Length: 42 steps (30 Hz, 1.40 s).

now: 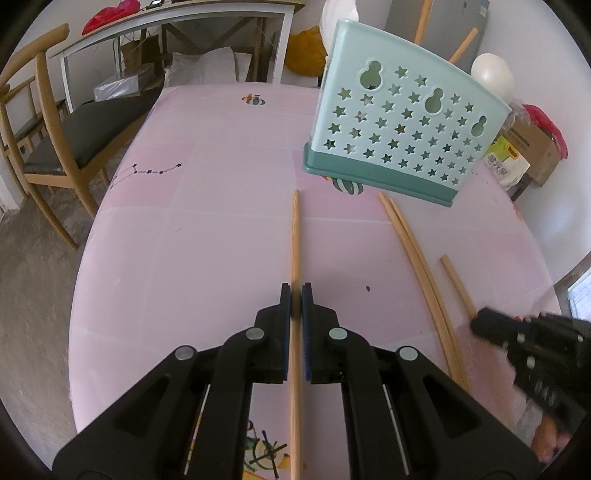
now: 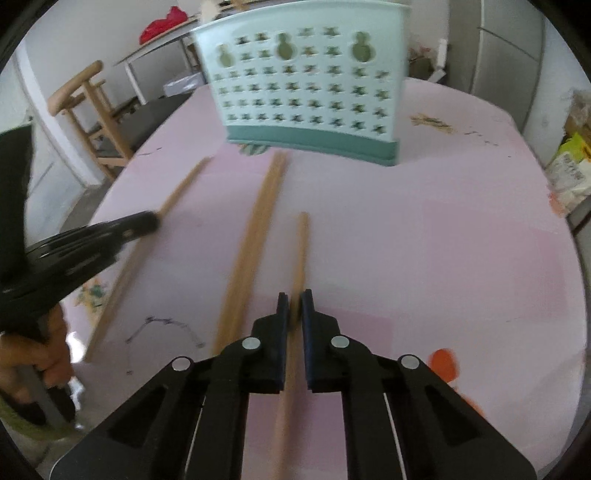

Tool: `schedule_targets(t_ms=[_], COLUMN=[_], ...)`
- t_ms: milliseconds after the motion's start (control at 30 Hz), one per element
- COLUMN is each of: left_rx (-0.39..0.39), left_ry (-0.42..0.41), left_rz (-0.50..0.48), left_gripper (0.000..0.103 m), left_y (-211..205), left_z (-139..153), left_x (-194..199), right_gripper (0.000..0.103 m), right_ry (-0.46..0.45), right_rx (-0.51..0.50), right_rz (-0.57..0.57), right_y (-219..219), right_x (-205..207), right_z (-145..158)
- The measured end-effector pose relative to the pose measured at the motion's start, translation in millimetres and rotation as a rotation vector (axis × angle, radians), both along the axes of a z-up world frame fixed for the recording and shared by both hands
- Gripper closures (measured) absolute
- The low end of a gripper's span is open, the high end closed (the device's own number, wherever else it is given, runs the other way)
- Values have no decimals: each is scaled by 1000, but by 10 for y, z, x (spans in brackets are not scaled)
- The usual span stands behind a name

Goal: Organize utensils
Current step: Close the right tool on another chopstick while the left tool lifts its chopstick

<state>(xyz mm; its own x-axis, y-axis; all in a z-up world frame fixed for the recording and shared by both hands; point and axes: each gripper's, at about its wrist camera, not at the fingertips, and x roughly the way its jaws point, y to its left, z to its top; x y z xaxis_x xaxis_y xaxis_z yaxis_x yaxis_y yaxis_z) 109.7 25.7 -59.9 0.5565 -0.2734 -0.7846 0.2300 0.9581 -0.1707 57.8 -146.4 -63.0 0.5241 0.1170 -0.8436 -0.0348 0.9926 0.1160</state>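
A mint-green utensil holder [image 1: 406, 122] [image 2: 310, 85] with star-shaped holes stands upright at the far side of the pink table [image 1: 184, 240]. My left gripper [image 1: 295, 291] is shut on a wooden chopstick [image 1: 295, 236] that points straight at the holder. A pair of chopsticks [image 1: 413, 251] [image 2: 255, 240] lies side by side on the table between the two grippers. My right gripper [image 2: 294, 299] is shut on another single chopstick [image 2: 302, 251], which still lies low over the table. In the right wrist view the left gripper [image 2: 147, 221] shows at the left, with its chopstick [image 2: 177, 192].
A wooden chair [image 1: 48, 147] and a white desk [image 1: 166, 29] stand beyond the table's left edge. A cardboard box [image 1: 535, 147] and bags sit on the floor to the right. A person's hand [image 2: 40, 354] holds the left gripper's handle.
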Motion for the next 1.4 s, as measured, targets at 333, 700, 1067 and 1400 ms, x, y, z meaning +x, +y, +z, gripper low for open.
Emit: schedule_targets(t_ms=[333, 700, 1067, 1400], left_rx=[-21, 86, 142, 38], left_ry=[75, 89, 52, -61], left_rz=[-76, -111, -97, -83], left_gripper=[92, 84, 98, 98], left_y=[-21, -235, -307, -109], left_z=[15, 47, 48, 590], left_x=[-4, 308, 526, 372], right_gripper=[95, 89, 96, 97], right_ry=[36, 35, 18, -62], right_rx=[21, -11, 23, 156], right_rz=[-27, 18, 10, -19], right_y=[-366, -314, -365, -625], right_x=[183, 471, 598, 474], right_z=[5, 24, 10, 321])
